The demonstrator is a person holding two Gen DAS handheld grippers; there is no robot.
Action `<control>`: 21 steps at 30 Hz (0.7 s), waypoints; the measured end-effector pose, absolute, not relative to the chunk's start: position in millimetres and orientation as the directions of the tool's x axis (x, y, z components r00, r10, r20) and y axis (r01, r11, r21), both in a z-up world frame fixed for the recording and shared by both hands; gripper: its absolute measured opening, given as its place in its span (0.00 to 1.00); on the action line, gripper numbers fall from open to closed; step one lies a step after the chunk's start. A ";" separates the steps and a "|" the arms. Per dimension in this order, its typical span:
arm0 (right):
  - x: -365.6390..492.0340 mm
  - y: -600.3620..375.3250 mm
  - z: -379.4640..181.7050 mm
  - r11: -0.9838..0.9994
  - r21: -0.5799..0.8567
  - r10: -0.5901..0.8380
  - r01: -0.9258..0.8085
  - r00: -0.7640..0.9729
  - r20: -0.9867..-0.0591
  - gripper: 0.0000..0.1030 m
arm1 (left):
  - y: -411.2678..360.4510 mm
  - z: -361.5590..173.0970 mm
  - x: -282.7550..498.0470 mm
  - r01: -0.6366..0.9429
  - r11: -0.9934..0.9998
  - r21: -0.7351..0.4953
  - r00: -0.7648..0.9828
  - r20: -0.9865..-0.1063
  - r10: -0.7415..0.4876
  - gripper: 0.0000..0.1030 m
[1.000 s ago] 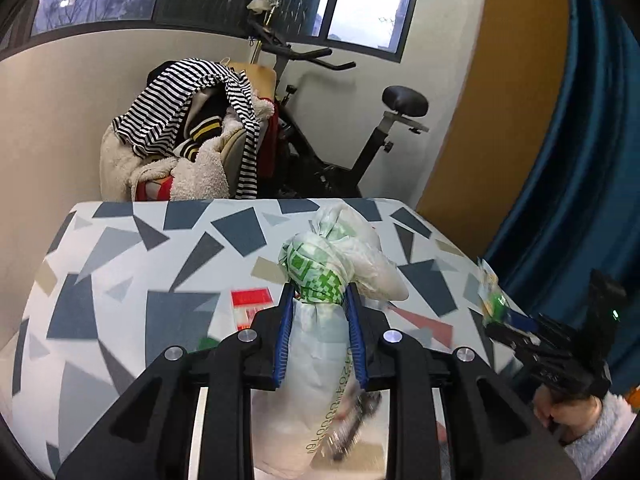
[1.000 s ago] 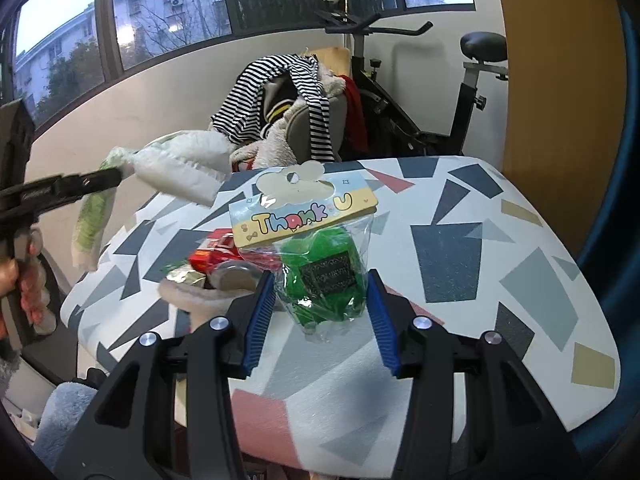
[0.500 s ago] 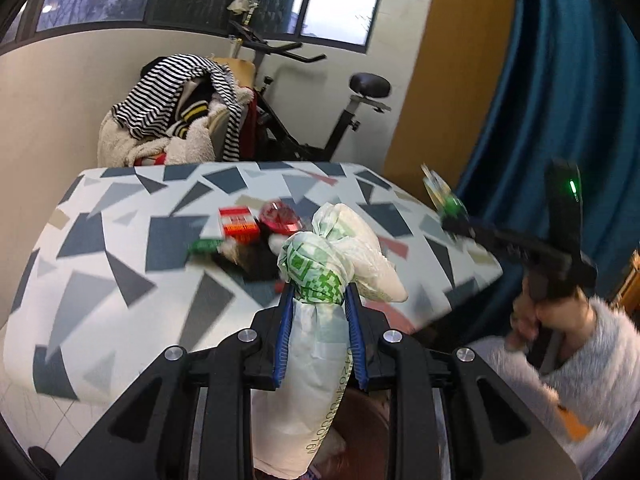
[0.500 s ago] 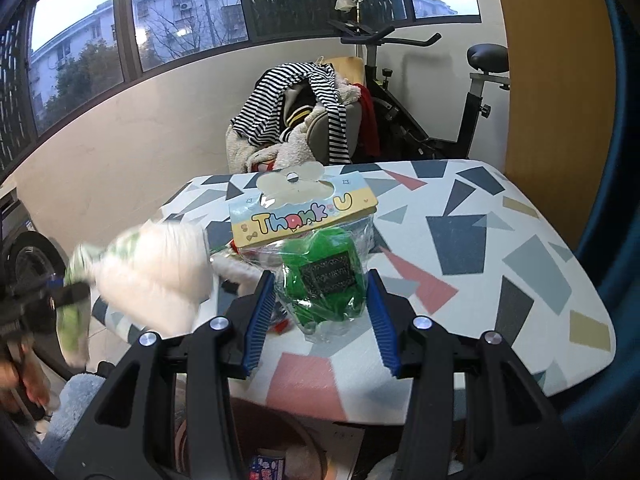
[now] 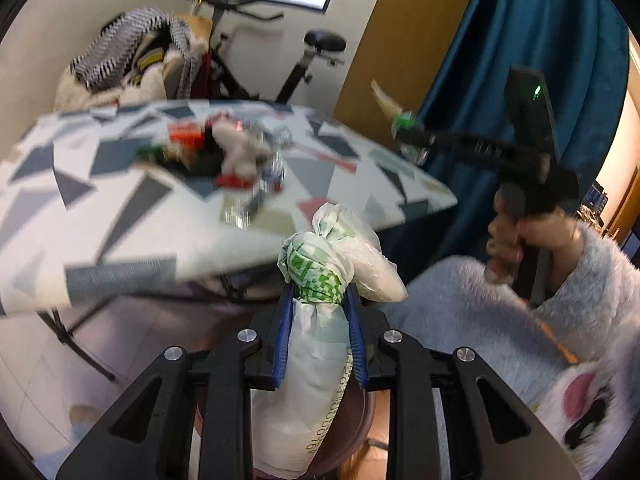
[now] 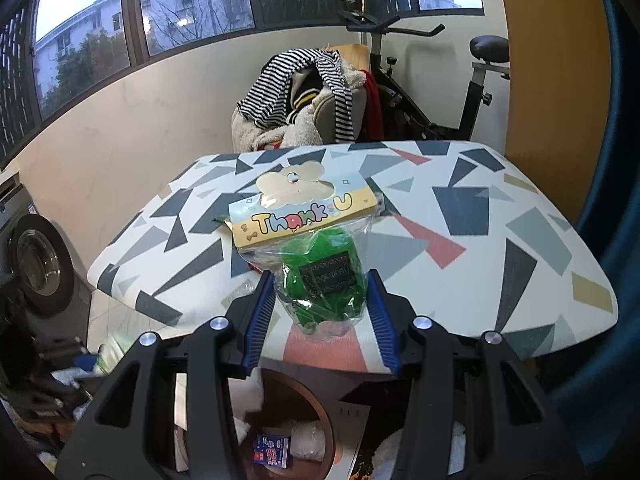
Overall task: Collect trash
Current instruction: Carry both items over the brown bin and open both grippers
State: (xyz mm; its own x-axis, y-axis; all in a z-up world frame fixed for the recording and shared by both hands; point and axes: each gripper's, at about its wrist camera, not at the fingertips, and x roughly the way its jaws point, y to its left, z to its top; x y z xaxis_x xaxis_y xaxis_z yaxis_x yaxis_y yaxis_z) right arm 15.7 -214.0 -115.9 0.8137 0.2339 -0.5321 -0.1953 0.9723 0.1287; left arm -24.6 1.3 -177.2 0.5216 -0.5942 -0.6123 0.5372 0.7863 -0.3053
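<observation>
Both grippers have come back off the table's front edge, left gripper (image 5: 318, 312) clamped on the knotted bag (image 5: 320, 300) and right gripper (image 6: 322, 304) on the green packet (image 6: 320, 268), both over the bin (image 6: 288, 420), ready to drop.

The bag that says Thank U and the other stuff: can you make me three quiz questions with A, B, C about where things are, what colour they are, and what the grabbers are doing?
1. Where is the round brown bin?
A. On the table
B. On the floor below the table's near edge
C. On the exercise bike

2. What colour is the stuff inside the Thank U bag?
A. Green
B. Purple
C. Orange

3. What is the left gripper doing?
A. Hanging open with nothing in it
B. Squeezing a red can
C. Squeezing a knotted white and green plastic bag

Answers:
1. B, the right wrist view looks down into the bin under the patterned table.
2. A, green shows through the clear plastic between the pads of the right gripper.
3. C, the blue pads press both sides of the bag's neck.
</observation>
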 end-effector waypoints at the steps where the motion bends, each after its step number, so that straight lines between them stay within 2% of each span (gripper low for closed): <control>1: 15.4 -213.6 -117.8 0.972 0.130 0.233 -0.194 0.811 -0.536 0.46 | 0.6 -183.9 -23.6 0.534 0.786 -0.311 0.509 -0.623 -0.593 0.24; 4: 14.2 -212.1 -123.2 0.973 0.128 0.230 -0.191 0.804 -0.548 0.46 | -1.0 -206.3 -14.9 0.508 0.795 -0.330 0.463 -0.674 -0.575 0.25; 11: 13.3 -212.7 -131.3 0.975 0.121 0.221 -0.186 0.799 -0.560 0.46 | 5.7 -223.2 -0.8 0.455 0.802 -0.387 0.433 -0.691 -0.579 0.25; 21: 13.6 -219.4 -140.9 0.976 0.138 0.218 -0.169 0.789 -0.575 0.46 | -2.4 -234.0 7.5 0.446 0.811 -0.379 0.409 -0.720 -0.561 0.26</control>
State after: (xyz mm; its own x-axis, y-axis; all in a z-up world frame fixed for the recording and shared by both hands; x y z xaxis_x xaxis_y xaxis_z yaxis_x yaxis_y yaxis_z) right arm 13.6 -219.4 -140.9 0.7887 0.2184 -0.5747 -0.1694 0.9758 0.1383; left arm 7.5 -2.4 -234.0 0.4085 -0.5611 -0.7200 0.4460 0.8109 -0.3789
